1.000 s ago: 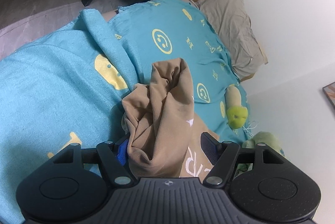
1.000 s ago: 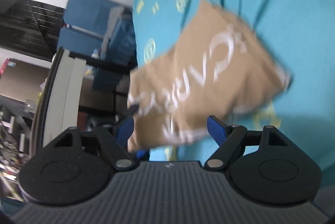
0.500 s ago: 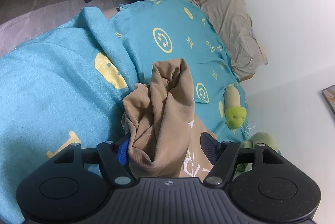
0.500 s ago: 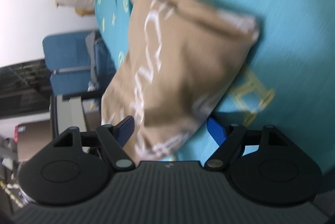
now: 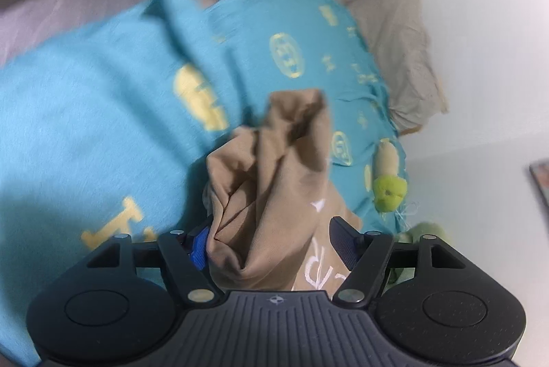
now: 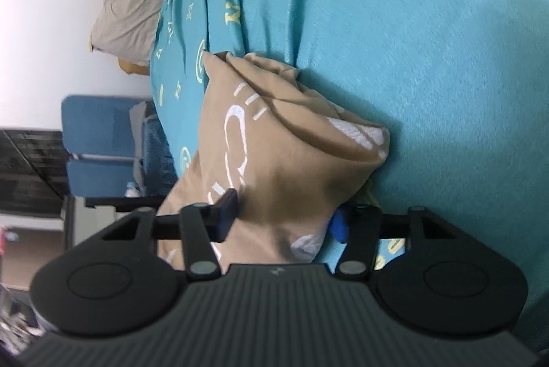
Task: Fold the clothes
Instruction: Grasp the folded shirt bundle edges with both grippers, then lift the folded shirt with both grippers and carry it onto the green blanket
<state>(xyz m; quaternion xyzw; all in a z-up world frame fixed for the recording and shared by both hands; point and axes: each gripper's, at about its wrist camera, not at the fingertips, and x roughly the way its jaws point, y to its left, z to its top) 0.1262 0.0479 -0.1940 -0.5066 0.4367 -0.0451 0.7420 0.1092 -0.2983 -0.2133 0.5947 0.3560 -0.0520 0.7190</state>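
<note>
My right gripper (image 6: 281,219) is closing, its pads against both sides of the bunched tan garment (image 6: 274,154), which lies on the teal blanket (image 6: 429,75) straight ahead. My left gripper (image 5: 271,238) is spread wide with the same tan garment (image 5: 274,188) bunched between its fingers; a firm pinch I can't tell. White lettering is mostly folded, only "R" legible; the blanket's yellow print is blurred.

left gripper (image 5: 271,241) | spread, around bunched tan garment (image 5: 274,181) | teal blanket (image 5: 85,127) beneath
</note>
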